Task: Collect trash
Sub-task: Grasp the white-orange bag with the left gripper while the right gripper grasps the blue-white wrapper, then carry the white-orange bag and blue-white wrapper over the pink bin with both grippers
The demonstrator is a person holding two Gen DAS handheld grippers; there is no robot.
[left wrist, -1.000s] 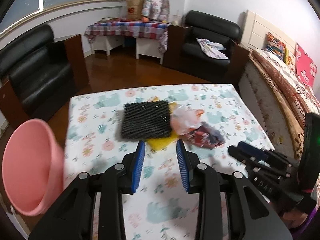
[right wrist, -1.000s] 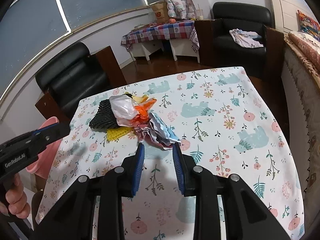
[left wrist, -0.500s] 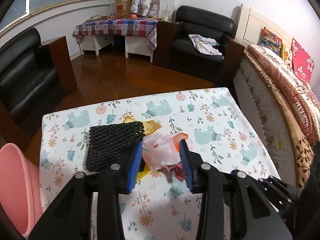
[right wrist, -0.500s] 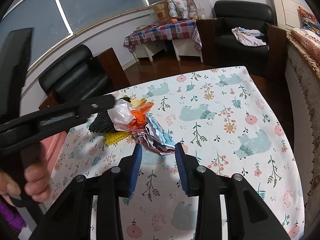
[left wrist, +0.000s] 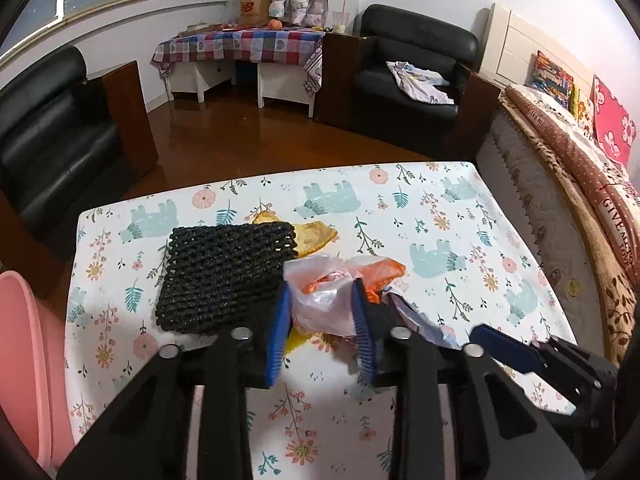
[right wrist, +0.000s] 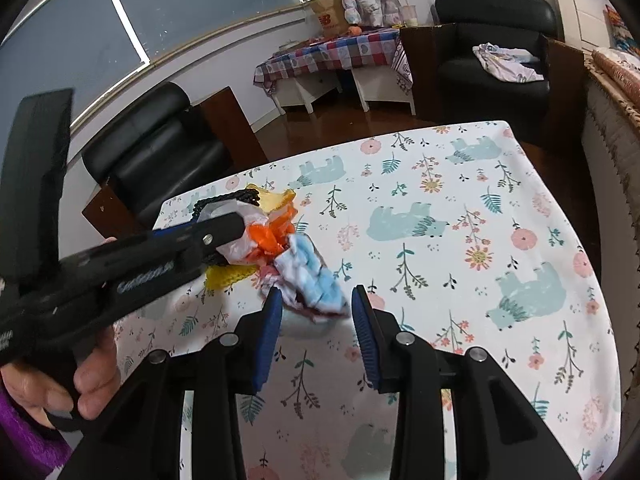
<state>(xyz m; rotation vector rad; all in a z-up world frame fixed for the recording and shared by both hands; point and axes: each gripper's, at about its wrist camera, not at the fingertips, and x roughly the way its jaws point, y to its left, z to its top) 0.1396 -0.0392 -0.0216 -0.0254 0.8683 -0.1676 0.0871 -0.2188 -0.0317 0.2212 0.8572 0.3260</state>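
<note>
The table point(left wrist: 460, 216), a rectangle under a smooth white cloth printed with teal bears, flowers and leaves, carries 1 small heap of trash toward its left side. Beyond the table stand 2 glossy black armchairs point(left wrist: 404, 76), and below its left edge shows the curved rim of 1 pink plastic bin point(left wrist: 24, 360). Largest in the heap is 1 square black mesh mat point(left wrist: 224, 276), coarse and knotted, lying flat at the heap's left. Under it and out past its far and near edges show 2 patches of yellow netted material point(left wrist: 316, 236). Just right of the mat sits 1 crinkled translucent plastic bag point(left wrist: 320, 292) with orange showing through it. The left gripper point(left wrist: 320, 300) straddles this bag, its 2 blue ribbed fingers point(left wrist: 280, 320) closing in on the bag's sides, the plastic bulging between them. Nearest the table's front edge lies 1 crumpled wrapper point(right wrist: 316, 280), pale blue and white with red folds. The right gripper point(right wrist: 314, 306) has its 2 fingers spread on either side of the wrapper's near end, slowly widening, with a gap visible at each pad. A hand point(right wrist: 60, 384) grips the left tool's handle.
</note>
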